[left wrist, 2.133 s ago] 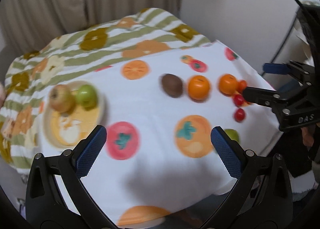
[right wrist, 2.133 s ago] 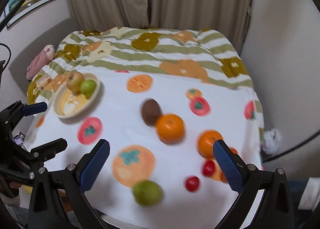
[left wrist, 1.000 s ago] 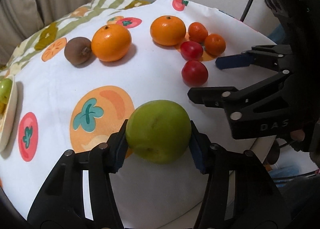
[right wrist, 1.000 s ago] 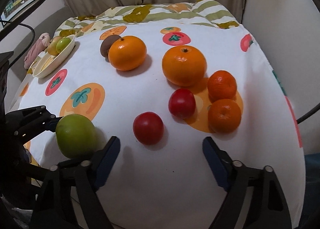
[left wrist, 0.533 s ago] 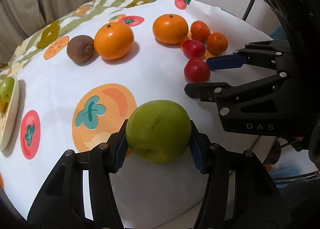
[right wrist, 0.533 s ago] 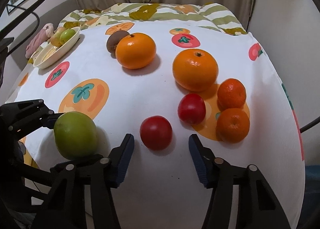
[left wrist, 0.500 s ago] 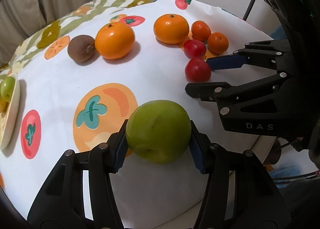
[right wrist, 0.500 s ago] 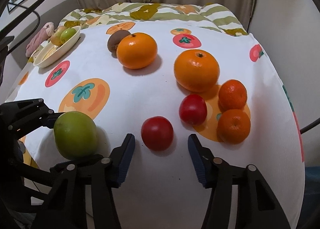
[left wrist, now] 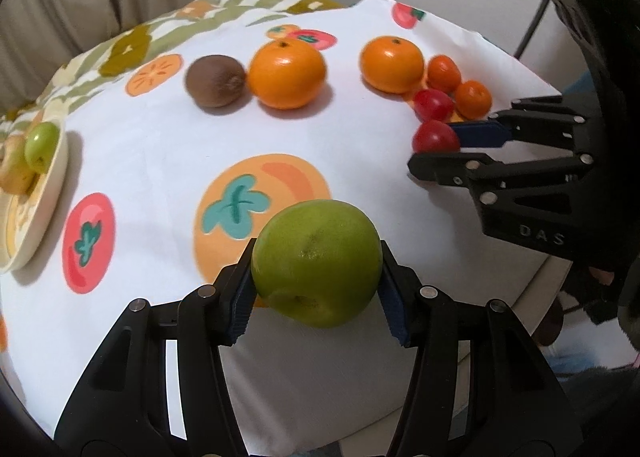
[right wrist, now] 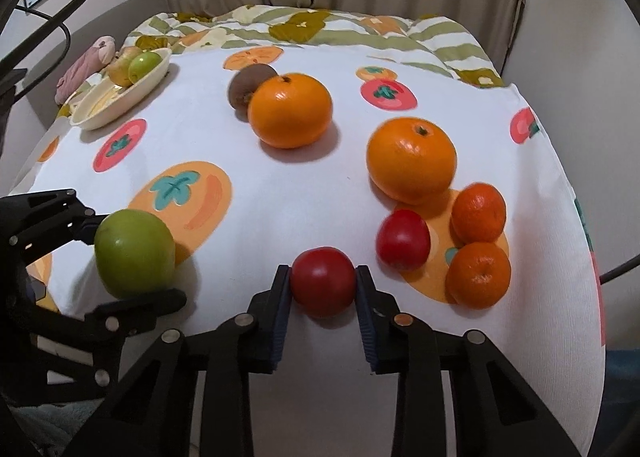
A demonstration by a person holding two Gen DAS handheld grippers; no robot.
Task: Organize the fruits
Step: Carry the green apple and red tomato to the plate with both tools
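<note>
Tongs in your left hand [left wrist: 316,281] are pinching the green apple [left wrist: 316,262]; your right tongs [right wrist: 322,289] are squeezing a red tomato [right wrist: 323,281] on the table [right wrist: 280,193].

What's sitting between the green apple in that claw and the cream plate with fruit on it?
Only bare printed tablecloth. In the right wrist view, no fruit lies between the green apple held by the left gripper and the cream plate.

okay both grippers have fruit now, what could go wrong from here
The right gripper pinches the red fruit only near the fingertips; being round and smooth, it may squirt out. The second red fruit and small oranges sit close by, so a sideways swing could knock them. The left gripper holds the green apple near the cloth's edge.
</note>
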